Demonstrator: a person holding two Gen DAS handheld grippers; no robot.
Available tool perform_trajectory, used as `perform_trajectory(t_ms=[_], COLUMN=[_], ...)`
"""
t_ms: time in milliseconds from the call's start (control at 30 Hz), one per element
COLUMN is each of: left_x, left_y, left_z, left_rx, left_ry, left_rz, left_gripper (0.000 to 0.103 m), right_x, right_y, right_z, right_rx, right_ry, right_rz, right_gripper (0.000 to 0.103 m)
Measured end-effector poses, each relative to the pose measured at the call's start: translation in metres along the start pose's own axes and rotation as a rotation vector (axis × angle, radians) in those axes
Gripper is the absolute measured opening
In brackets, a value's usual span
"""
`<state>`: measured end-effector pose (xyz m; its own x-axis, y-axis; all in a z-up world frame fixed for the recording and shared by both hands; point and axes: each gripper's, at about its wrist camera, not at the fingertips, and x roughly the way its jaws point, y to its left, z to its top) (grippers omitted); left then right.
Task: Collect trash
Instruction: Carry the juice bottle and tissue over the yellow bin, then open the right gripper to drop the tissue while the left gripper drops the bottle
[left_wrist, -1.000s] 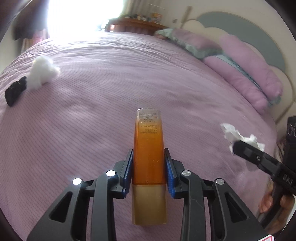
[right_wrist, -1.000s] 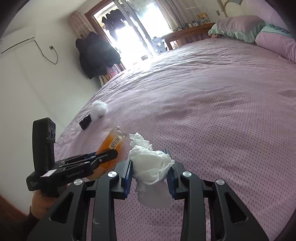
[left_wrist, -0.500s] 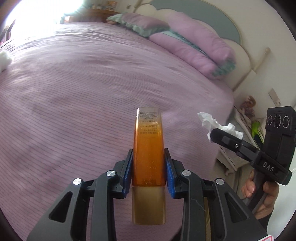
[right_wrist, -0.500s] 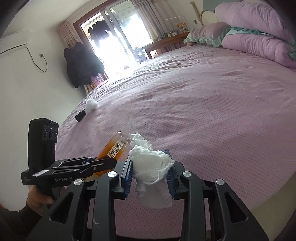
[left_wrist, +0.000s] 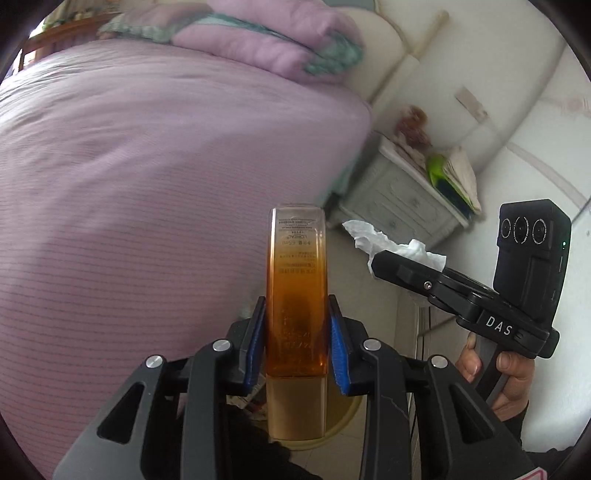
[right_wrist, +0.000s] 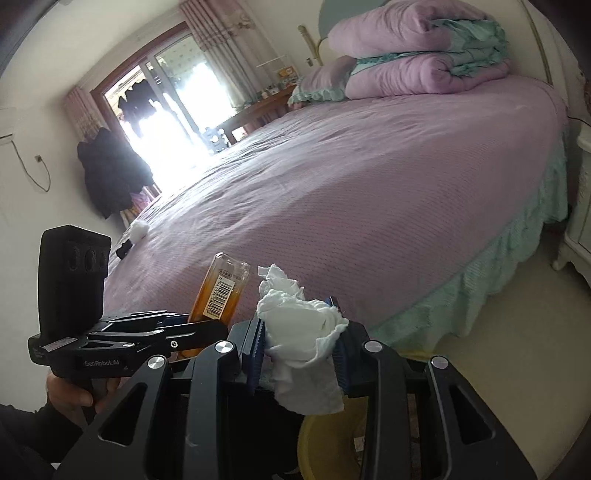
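Note:
My left gripper (left_wrist: 297, 328) is shut on an orange plastic bottle (left_wrist: 297, 295) with a gold cap, held off the side of the bed. The bottle also shows in the right wrist view (right_wrist: 221, 295). My right gripper (right_wrist: 299, 343) is shut on a crumpled white tissue (right_wrist: 301, 332), which also shows in the left wrist view (left_wrist: 388, 240). A yellow bin rim (right_wrist: 321, 439) shows below both grippers, partly hidden by them. A white fluffy wad (right_wrist: 139, 229) and a black item (right_wrist: 123, 249) lie on the far side of the bed.
The purple bed (right_wrist: 351, 184) fills the left and middle, with a teal skirt (right_wrist: 480, 280) and stacked pillows (right_wrist: 417, 55). A white nightstand (left_wrist: 402, 192) with books stands by the wall. Pale floor (right_wrist: 517, 332) lies to the right.
Both grippers have swung right and down off the bed toward the floor, each still holding its item. The nightstand and the yellow bin rim have come into view.

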<state>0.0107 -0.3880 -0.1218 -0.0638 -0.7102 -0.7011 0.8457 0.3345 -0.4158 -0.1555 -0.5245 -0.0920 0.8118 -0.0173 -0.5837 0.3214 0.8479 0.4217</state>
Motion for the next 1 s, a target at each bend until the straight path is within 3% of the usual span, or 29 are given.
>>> perform_trajectory(t_ms=[300, 433, 600, 667, 700, 733, 1000], left_x=[0.094, 0.13, 0.153, 0.156, 0.153, 0.153, 0.157], left_y=[-0.029, -0.026, -0.017, -0.019, -0.016, -0.016, -0.016], left_z=[-0.028, -0.045, -0.063, -0.061, -0.061, -0.061, -0.067], left_rx=[0.004, -0.031, -0.072, -0.063, -0.056, -0.053, -0.022], left_ry=[0.208, 0.311, 0.384, 0.387, 0.387, 0.389, 0.417], left_rz=[-0.007, 0.001, 0.018, 0.025, 0.03, 0.034, 0.052], left_gripper=[0.032, 0.032, 0.032, 0.032, 0.032, 0.032, 0.032], right_x=[0.013, 0.038, 0.064, 0.074, 0.077, 0.078, 0.064], right_y=[-0.079, -0.1, -0.115, -0.118, -0.119, -0.119, -0.126], right_z=[-0.083, -0.118, -0.151, -0.161, -0.163, -0.165, -0.166], right_rx=[0.191, 0.264, 0.313, 0.31, 0.314, 0.321, 0.368], right_ry=[0.164, 0.245, 0.308, 0.34, 0.352, 0.353, 0.325], right_rz=[-0.147, -0.163, -0.17, -0.21, -0.236, -0.243, -0.193], right_gripper=[0.032, 0.032, 0.032, 0.041, 0.062, 0.066, 0.064])
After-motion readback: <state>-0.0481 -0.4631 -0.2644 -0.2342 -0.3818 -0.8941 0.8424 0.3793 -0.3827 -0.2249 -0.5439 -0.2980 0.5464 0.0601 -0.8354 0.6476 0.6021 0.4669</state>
